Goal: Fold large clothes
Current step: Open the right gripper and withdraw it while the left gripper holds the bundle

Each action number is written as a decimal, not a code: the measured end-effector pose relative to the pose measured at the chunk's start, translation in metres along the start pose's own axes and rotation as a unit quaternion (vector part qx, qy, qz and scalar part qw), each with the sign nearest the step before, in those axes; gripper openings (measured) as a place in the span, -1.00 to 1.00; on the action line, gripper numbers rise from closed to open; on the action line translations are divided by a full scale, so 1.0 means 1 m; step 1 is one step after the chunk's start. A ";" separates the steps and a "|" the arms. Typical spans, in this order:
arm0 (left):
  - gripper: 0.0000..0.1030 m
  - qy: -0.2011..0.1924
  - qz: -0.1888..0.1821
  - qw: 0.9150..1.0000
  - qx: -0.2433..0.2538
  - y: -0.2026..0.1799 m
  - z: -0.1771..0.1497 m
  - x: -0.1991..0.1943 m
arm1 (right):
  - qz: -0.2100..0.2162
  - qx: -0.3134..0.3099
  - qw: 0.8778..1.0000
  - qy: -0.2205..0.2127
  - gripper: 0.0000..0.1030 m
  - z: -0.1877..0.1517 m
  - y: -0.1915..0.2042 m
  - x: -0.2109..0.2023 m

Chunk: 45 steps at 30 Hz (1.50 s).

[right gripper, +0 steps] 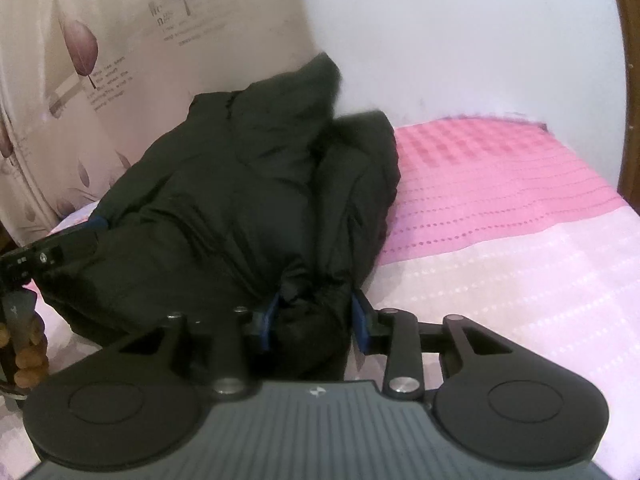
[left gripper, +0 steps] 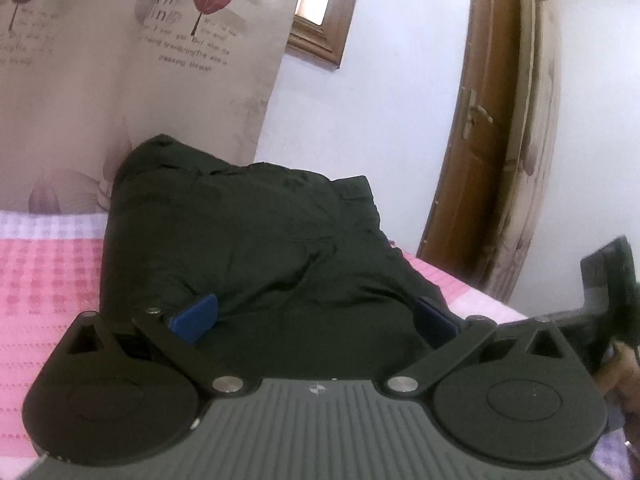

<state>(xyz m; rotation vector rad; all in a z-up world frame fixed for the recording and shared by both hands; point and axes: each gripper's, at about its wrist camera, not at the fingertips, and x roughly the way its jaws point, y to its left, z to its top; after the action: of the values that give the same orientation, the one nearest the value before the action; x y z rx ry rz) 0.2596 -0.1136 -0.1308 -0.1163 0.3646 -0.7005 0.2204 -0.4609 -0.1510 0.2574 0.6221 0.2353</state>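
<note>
A: State the position of the garment.

B: The bulky black padded jacket (right gripper: 240,184) lies bunched on the bed with the pink-and-white woven cover (right gripper: 500,208), its far end against the cream curtain printed with purple leaves (right gripper: 100,60).

A: State of the right tongs (right gripper: 316,318)?

B: Right wrist view: the blue pads (right gripper: 362,320) sit on either side of a thick roll of jacket fabric at its near edge. The jaws are partly closed and clamped on that roll.

A: And the left tongs (left gripper: 316,320)?

B: Left wrist view: the jaws stand wide apart, one blue pad (left gripper: 196,316) on each side, both resting against the near hem of the jacket (left gripper: 248,240). No fabric is pinched between them.

A: What does each view add?

B: The left view alone shows the brown wooden door with a metal handle (left gripper: 476,152) at far right and a wooden window frame (left gripper: 324,12) beside the curtain (left gripper: 120,80). It also catches part of the right device at its right edge. The right view alone shows the open stretch of bed cover to the right of the jacket, and part of the left device at its left edge.
</note>
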 end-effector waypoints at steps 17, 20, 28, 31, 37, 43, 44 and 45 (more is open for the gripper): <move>1.00 0.023 0.033 0.998 0.040 -0.005 -0.001 0.014 | -0.051 -0.016 0.998 0.018 0.40 0.001 0.004 0.011; 1.00 0.023 0.034 0.998 0.042 -0.005 -0.002 0.014 | -0.051 -0.011 0.998 0.018 0.43 0.001 0.002 0.011; 1.00 0.024 0.033 0.998 0.043 -0.004 -0.002 0.013 | -0.044 0.004 0.999 0.021 0.48 0.002 -0.002 0.013; 1.00 0.024 0.033 0.998 0.042 -0.004 -0.002 0.013 | -0.029 0.017 0.999 0.032 0.50 0.006 -0.008 0.013; 1.00 0.024 0.034 0.998 0.041 -0.004 -0.002 0.013 | 0.003 0.056 0.997 0.056 0.58 0.016 -0.019 0.014; 1.00 0.024 0.035 0.998 0.042 -0.004 -0.003 0.013 | 0.048 0.100 0.992 0.054 0.77 0.019 -0.030 0.021; 1.00 0.024 0.035 0.998 0.041 -0.004 -0.003 0.013 | 0.057 0.109 0.991 0.052 0.85 0.019 -0.032 0.023; 1.00 0.024 0.035 0.998 0.041 -0.004 -0.003 0.013 | 0.063 0.112 0.990 0.051 0.88 0.020 -0.032 0.025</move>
<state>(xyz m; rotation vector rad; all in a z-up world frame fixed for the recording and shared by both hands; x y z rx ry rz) 0.2650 -0.1253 -0.1361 -0.0083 0.3832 -0.6489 0.2567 -0.4866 -0.1590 0.5040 0.7353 0.3020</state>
